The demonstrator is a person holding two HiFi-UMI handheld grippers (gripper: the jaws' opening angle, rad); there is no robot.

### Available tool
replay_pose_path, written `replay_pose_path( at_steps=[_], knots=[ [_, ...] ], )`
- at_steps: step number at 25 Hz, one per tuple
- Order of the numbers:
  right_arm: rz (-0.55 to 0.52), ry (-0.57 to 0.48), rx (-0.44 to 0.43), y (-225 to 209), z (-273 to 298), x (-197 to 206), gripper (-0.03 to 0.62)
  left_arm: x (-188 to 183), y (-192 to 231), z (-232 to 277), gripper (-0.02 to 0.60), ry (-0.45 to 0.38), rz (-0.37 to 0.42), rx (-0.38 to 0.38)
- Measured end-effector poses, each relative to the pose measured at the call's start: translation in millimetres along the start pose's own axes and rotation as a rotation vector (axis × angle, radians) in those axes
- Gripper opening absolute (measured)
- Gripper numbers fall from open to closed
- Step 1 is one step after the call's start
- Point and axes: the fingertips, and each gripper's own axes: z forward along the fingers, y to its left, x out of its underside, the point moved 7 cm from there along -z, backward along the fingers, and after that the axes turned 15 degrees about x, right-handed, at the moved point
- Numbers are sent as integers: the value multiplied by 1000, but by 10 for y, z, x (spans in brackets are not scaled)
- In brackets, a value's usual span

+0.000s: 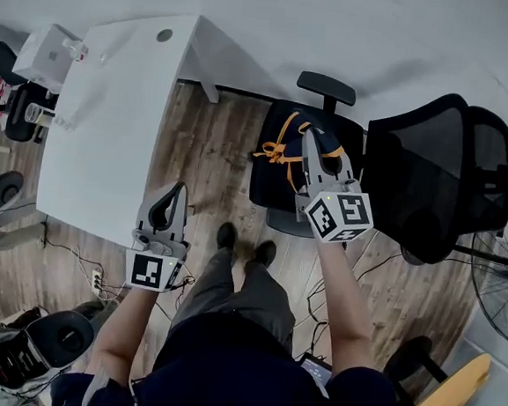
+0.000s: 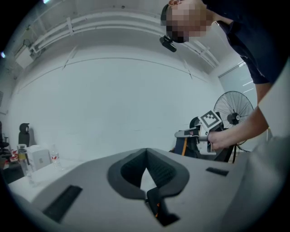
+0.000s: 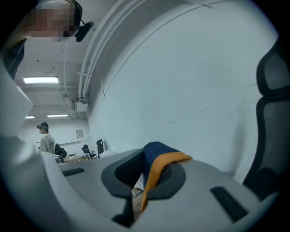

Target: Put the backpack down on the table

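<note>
1. Closest to the head camera, two forearms (image 1: 348,294) are stretched forward over the wood floor (image 1: 214,150), and a gripper is held in each hand.
2. On the white tabletop (image 1: 108,158) at the left, a white box (image 1: 44,54) and a bottle (image 1: 37,114) are set near its far-left edge. What is in either cannot be made out.
3. The backpack (image 1: 281,128), navy with orange straps, is seen at the seat of a black office chair (image 1: 268,194), well apart from the tabletop. Its inside is not shown, and whether it rests on the seat or hangs just above it cannot be told.
4. The right gripper (image 1: 311,143) is closed on an orange strap (image 3: 156,170) of the backpack, which is pinched between its jaws.
5. The left gripper (image 1: 180,193) is held just beside the tabletop's edge, well apart from the backpack. Its jaws are brought together with nothing between them.
6. A mesh-backed chair (image 1: 434,169) is stood just right of the backpack's chair.
</note>
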Motion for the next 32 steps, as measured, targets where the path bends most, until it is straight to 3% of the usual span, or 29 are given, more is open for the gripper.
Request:
replay_pose_path(
  at_steps=[6,16,23,32],
  knots=[
    [-9,-2,-120,394,-72,-264,6,-88,-57,-236,3,6,-4,-65],
    [-38,-52,-388,1151,-166,-909,6,-305,-130,-736,3,5,-26,-250],
    [-75,-73,-547,1872,-233,-1353,6,-366,58,-1146,3,38,-7,-336],
    [-72,-68,-673,2821,-215,-1402,6,-344,519,-1762,3,-4,-39,-428]
  ],
)
